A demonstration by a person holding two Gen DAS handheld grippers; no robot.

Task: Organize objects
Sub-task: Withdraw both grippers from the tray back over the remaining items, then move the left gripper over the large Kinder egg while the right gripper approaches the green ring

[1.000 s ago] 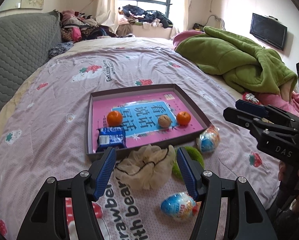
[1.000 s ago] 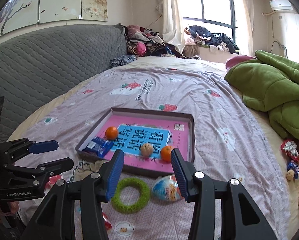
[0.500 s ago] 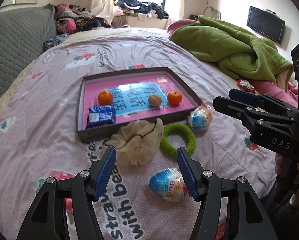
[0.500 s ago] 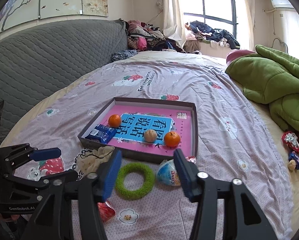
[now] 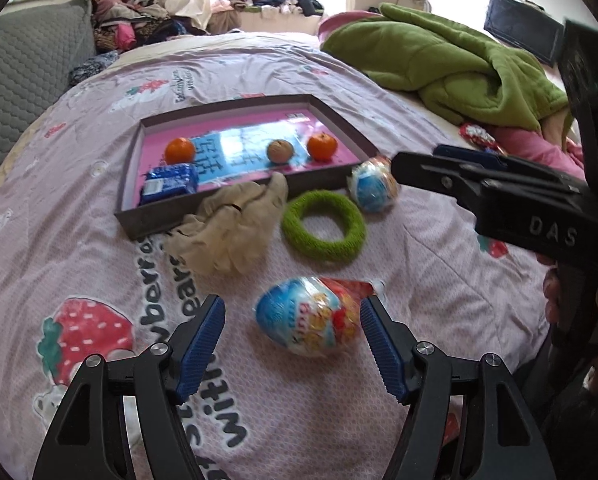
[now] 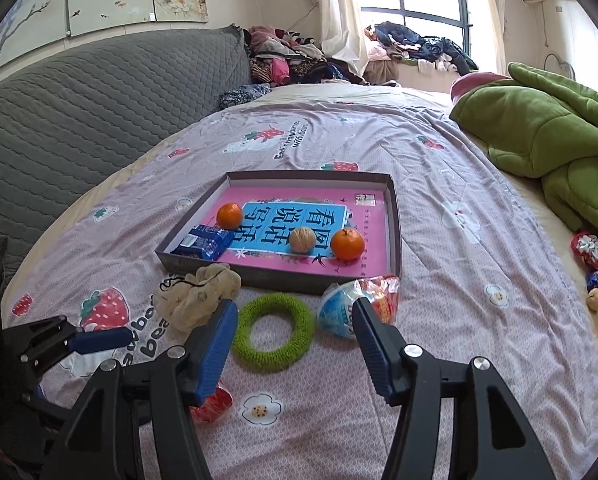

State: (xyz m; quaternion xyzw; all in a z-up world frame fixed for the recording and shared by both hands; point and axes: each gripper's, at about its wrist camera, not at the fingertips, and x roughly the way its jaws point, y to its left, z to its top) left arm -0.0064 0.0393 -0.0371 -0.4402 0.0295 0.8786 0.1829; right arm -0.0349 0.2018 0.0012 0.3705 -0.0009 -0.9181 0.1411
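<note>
Since the frame a second ago, the left gripper [image 5: 291, 320] has drawn back from the cream scrunchie [image 5: 229, 228] and now frames the nearer wrapped egg [image 5: 311, 316], which sits low in the centre of the left wrist view between its spread jaws, close to the right finger; whether they touch is unclear. The right gripper [image 6: 295, 322] has also pulled back and stands wide apart, holding nothing, with the green ring [image 6: 274, 332] lying on the bedspread [image 6: 439, 184] between its fingertips, at lower centre of its view.

A second wrapped egg [image 6: 353, 304] rests just right of the ring, against the near wall of the shallow box [image 6: 395, 216]. The scrunchie lies left of the ring, leaning on that same near wall. Inside the box, at mid-frame, are two oranges, one at the left [image 6: 229, 215] and one at the right [image 6: 347, 244], a walnut [image 6: 302, 240] between them and a blue snack packet [image 6: 205, 242] in the near left corner. A green blanket [image 6: 547, 136] is heaped at the upper right.
</note>
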